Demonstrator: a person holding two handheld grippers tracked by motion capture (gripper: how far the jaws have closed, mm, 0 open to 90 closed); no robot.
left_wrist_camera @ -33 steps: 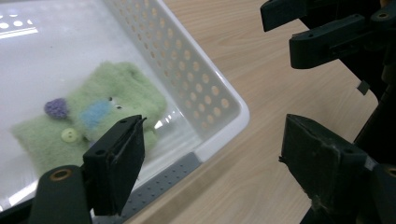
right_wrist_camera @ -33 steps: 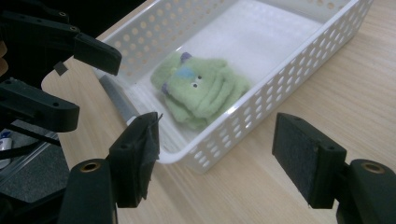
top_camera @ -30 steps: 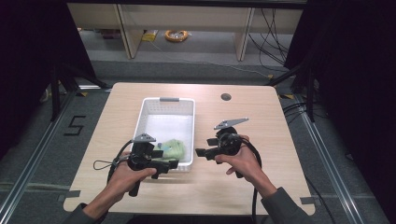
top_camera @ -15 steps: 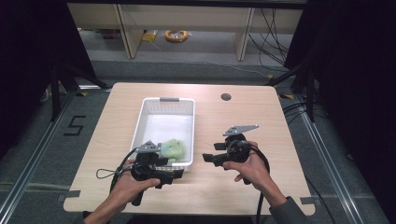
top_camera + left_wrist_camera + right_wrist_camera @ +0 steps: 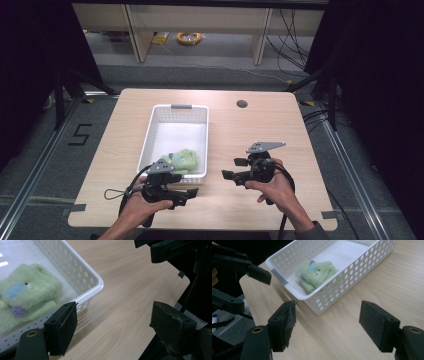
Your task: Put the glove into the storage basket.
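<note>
Near edge of the table (image 5: 300, 125): the person's left hand (image 5: 142, 207) holds the left gripper (image 5: 187, 195), which lies low over the wood just in front of the near wall of the white basket (image 5: 150, 135), its jaws pointing right. In the left gripper view the two black jaws stand wide apart with nothing between them; bare tabletop shows in the gap, and the basket's near right corner lies just beyond the left jaw. To the right, well apart from the basket, the person's right hand (image 5: 275, 187) holds the right gripper (image 5: 232, 169), jaws pointing left toward the basket. In the right gripper view its jaws are likewise spread wide and empty, with wood grain between them; the left gripper's jaws appear at the upper left of that view. A grey three-cornered plate (image 5: 265, 146) tops the right gripper, and a black cable (image 5: 117, 192) loops from the left one.

Middle: the perforated basket sits lengthwise left of the table's centre. A green plush toy (image 5: 184, 160), with a blue patch and purple spots, lies inside at the near end, against the near wall; the far part of the basket floor is bare.

Far: a round hole (image 5: 242, 104) sits near the table's far edge.
</note>
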